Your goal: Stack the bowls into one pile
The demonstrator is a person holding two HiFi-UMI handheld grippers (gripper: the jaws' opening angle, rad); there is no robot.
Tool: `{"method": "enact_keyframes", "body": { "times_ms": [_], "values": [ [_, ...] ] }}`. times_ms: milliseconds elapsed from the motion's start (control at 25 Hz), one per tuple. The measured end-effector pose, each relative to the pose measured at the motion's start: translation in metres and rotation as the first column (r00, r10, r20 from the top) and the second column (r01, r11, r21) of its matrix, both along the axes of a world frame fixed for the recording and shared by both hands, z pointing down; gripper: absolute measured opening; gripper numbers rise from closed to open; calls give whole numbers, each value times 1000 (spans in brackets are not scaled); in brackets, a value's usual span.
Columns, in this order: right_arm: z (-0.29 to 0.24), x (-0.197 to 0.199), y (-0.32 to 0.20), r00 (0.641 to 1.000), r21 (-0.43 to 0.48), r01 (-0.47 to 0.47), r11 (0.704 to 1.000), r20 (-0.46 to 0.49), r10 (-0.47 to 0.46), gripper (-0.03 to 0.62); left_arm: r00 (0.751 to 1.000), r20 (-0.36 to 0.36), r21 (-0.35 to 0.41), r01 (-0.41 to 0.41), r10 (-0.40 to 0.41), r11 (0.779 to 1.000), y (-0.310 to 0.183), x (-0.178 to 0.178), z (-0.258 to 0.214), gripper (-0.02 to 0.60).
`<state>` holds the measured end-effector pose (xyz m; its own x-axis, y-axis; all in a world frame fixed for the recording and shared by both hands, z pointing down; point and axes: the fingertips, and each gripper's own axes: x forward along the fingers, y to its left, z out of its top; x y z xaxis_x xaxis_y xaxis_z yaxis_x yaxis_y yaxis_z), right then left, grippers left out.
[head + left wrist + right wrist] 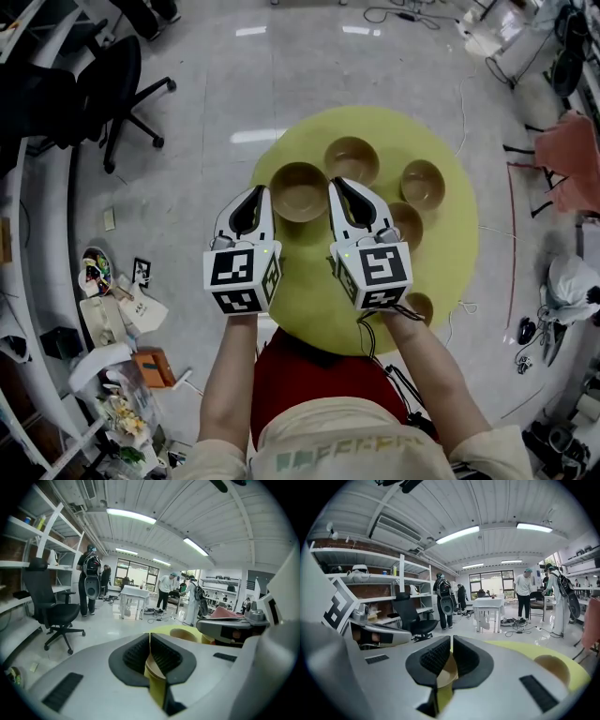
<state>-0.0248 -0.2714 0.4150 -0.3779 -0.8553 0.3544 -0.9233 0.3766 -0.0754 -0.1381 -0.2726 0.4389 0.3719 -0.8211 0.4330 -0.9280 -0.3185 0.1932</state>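
Observation:
Several brown bowls stand apart on a round yellow table (441, 272). One bowl (298, 191) lies between my two grippers. Another bowl (352, 159) is behind it, and a third bowl (422, 183) sits at the right. Two more are partly hidden by my right gripper and arm. My left gripper (260, 191) hovers at the near bowl's left rim, shut and holding nothing. My right gripper (336, 184) hovers at its right rim, also shut and holding nothing. In the left gripper view the left gripper (150, 635) has a bowl (183, 634) beyond it. In the right gripper view the right gripper (452, 639) has a bowl (553, 667) to its right.
A black office chair (117, 80) stands on the floor at the far left. Bags and clutter (117, 319) lie by the left wall. Cables (511, 225) run on the floor to the right of the table. People and a white table (487, 609) are far off.

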Motion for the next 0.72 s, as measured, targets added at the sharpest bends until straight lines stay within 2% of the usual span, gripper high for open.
{"method": "enact_keyframes", "body": {
  "times_ms": [320,480,720],
  "values": [
    [-28,4,26,999,68,25,997,32,-27,37,999,14,123,28,-30,992,26,-5,-40,23],
    [-44,7,43,998,80,29,996,57,-33,35,999,-5,153,44,-44,987,44,-4,-58,23],
    [-60,14,63,998,111,29,993,57,-35,35,999,13,188,39,-43,981,67,-5,-73,23]
  ]
}}
